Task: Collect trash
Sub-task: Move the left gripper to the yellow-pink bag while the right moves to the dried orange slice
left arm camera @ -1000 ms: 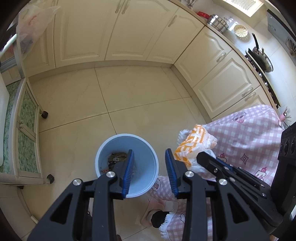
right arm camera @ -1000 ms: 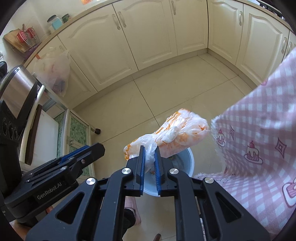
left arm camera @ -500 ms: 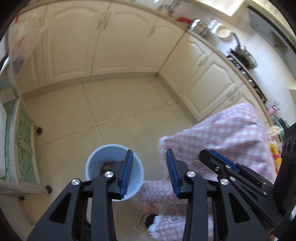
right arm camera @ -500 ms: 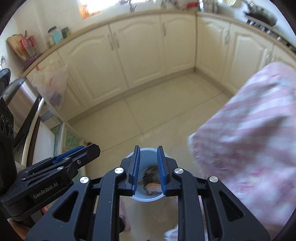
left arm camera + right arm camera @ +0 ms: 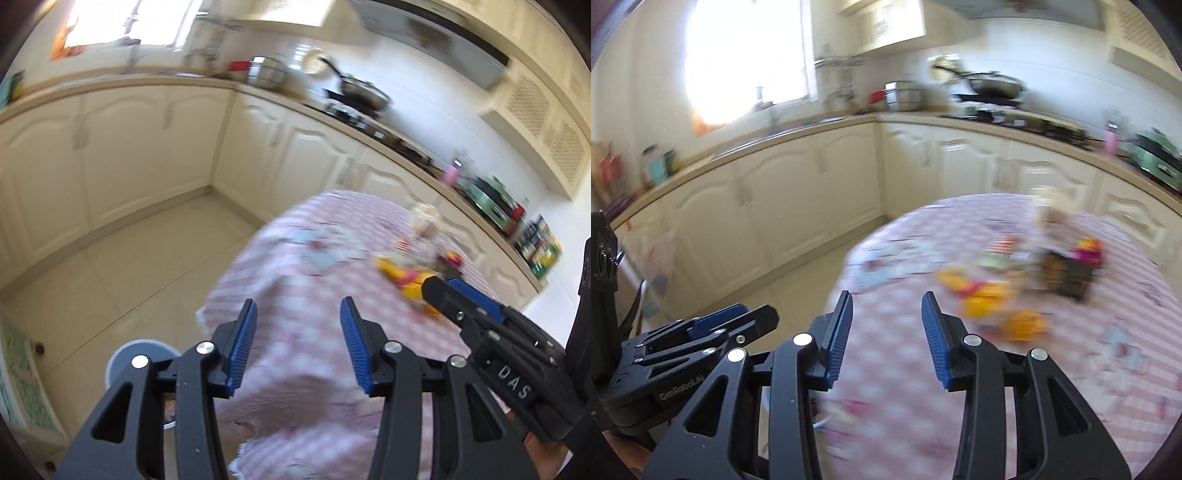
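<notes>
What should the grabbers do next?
Probably reach the right hand-held gripper forward to the yellow wrappers on the table. Both it and the left hand-held gripper are open and empty, and litter lies ahead. The bin waits on the floor.

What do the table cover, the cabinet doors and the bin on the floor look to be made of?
Table cover: soft woven cloth, matte pink-and-white check, draping in folds over the edge. Cabinet doors: probably painted or laminated wood board, cream with a mild sheen and raised arched panels. Bin: likely moulded plastic, smooth pale blue rim; motion blur leaves this uncertain.
</notes>
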Demonstrator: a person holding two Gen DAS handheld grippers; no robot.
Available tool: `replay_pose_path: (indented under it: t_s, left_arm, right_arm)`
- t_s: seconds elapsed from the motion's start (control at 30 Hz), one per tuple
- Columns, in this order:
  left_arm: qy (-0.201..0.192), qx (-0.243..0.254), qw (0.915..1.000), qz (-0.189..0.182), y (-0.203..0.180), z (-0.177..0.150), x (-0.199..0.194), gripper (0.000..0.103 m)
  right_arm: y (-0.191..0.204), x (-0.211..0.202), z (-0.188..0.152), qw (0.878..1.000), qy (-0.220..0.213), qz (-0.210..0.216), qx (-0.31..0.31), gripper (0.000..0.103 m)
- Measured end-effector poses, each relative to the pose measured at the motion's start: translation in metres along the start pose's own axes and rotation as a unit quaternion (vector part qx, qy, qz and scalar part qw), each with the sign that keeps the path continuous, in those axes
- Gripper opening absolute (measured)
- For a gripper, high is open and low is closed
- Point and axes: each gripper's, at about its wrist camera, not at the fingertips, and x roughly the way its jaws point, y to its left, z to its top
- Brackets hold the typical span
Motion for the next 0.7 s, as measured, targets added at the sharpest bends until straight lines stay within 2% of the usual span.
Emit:
replay_pose_path:
  t_s: [0.2, 0.3, 0.4, 0.63, 0.7]
  left_arm:
    - [0.026, 0.054, 0.9979, -0.023, -0.073, 0.001, 0.033, 0.056]
    - [0.035, 0.079, 0.9961, -0.015, -0.101, 0.0, 0.053, 0.059]
    - [0.052, 0.097, 0.9939, -0.015, -0.118, 0.0, 0.074, 0.059]
    - [0.078, 0.113, 0.9904, -0.015, -0.142, 0.007, 0.121, 0.059]
    - [0.081, 0.118, 0.9897, -0.003, -0.145, 0.009, 0.132, 0.059]
  right_arm:
    - [-0.089, -0.012, -0.01, 0.997, 0.005, -0.061, 0.051, 0.042]
    - [-0.115, -0.006, -0.017, 0.995, 0.022, -0.074, 0.062, 0.045]
    - [-0.132, 0.002, -0.021, 0.994, 0.036, -0.084, 0.066, 0.047]
    - [-0.152, 0.017, -0.027, 0.993, 0.056, -0.078, 0.073, 0.049]
    - [-0.153, 0.022, -0.026, 0.993, 0.062, -0.074, 0.07, 0.05]
